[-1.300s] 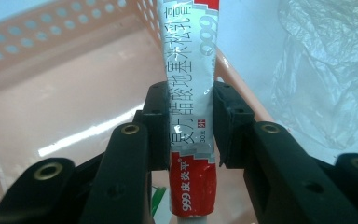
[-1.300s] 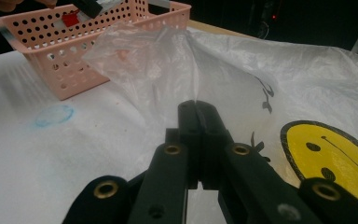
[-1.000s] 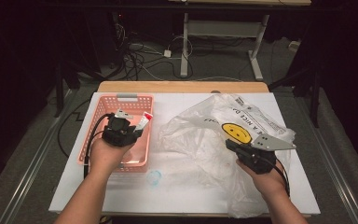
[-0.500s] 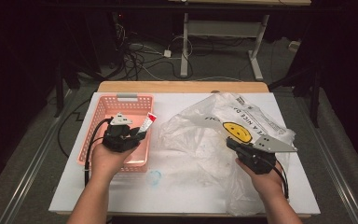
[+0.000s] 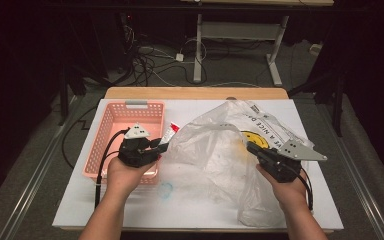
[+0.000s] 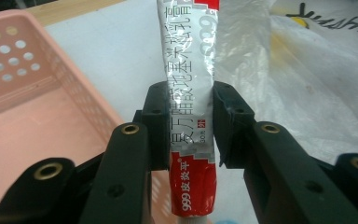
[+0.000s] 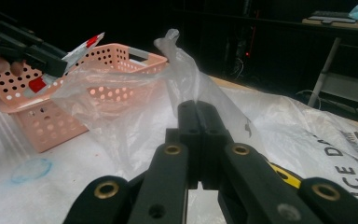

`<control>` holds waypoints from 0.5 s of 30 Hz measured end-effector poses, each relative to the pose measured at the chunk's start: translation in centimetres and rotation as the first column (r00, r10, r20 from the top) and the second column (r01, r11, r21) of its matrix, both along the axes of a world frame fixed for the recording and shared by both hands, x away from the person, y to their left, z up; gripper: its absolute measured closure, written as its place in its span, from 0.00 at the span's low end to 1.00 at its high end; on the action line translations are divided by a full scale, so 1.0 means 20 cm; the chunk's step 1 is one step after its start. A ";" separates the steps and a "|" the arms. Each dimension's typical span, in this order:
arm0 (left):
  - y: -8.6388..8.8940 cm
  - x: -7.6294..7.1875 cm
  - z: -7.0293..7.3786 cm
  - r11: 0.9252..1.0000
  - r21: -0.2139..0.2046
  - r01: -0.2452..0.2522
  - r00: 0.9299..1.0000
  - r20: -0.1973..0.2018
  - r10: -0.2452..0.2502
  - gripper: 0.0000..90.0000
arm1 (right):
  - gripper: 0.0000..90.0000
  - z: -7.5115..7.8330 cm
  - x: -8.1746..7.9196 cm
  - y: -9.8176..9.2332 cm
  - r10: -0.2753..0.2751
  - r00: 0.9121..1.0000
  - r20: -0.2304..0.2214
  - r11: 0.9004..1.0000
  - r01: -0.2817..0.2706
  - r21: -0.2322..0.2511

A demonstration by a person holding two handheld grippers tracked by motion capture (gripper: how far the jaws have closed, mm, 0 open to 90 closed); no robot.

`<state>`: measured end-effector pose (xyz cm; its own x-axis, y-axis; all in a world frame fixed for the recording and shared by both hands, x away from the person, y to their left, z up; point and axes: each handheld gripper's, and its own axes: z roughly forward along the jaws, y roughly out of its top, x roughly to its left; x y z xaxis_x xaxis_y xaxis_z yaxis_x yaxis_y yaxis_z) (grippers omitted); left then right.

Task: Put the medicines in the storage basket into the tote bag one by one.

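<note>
Now, step in hand: as I judge it, the ointment tube goes from the basket into the plastic bag, and it is on the way between them.

Left gripper (image 6: 182,116): its two black pads are clamped on the ointment tube (image 6: 191,93) at the flat sides, near the red end. The silver crimped end points forward, toward the bag. In the high view the left gripper (image 5: 156,148) is above the right rim of the basket.

Right gripper (image 7: 196,140): the jaws are pressed together on a fold of the plastic bag (image 7: 186,88) and lift this edge up from the table. In the high view the right gripper (image 5: 254,150) is at the right side of the bag (image 5: 215,150).

Basket (image 5: 111,131): pink, with holes, it stands on the left part of the white table (image 5: 190,210). The tube (image 5: 169,134) is just beside its right wall.

Bag mouth: I cannot tell exactly where the opening is; the film is crumpled and transparent.

Advice for the left hand: keep the tube in line with the jaws, go slowly with the crimped end first, and release only when the tube is well inside.

Advice for the right hand: hold the edge high and steady, so the mouth is open toward the tube.

Risk: the thin film can fold over the tube, or the tube can slide out over the bag.
</note>
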<state>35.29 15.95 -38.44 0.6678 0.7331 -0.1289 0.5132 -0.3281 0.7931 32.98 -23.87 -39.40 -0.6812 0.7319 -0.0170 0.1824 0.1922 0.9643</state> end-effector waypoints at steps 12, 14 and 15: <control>-0.12 -0.05 -0.02 0.997 0.007 0.080 0.997 -0.009 -0.080 0.76 | 1.00 0.01 0.01 -0.03 -0.009 1.000 0.007 1.000 0.009 0.014; -0.13 -0.06 -0.02 0.996 0.020 0.088 0.996 -0.005 -0.088 0.75 | 1.00 0.01 0.01 -0.03 -0.010 1.000 0.012 1.000 0.009 0.013; -0.13 -0.06 -0.01 0.996 0.015 0.091 0.996 -0.003 -0.091 0.76 | 1.00 0.02 0.01 -0.03 -0.015 1.000 0.010 1.000 0.015 0.016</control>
<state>34.08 13.26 -38.63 0.7315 0.6712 -0.1199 0.4826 -0.3854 0.7865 33.11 -24.47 -39.10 -0.6698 0.7424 -0.0125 0.1751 0.1743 0.9690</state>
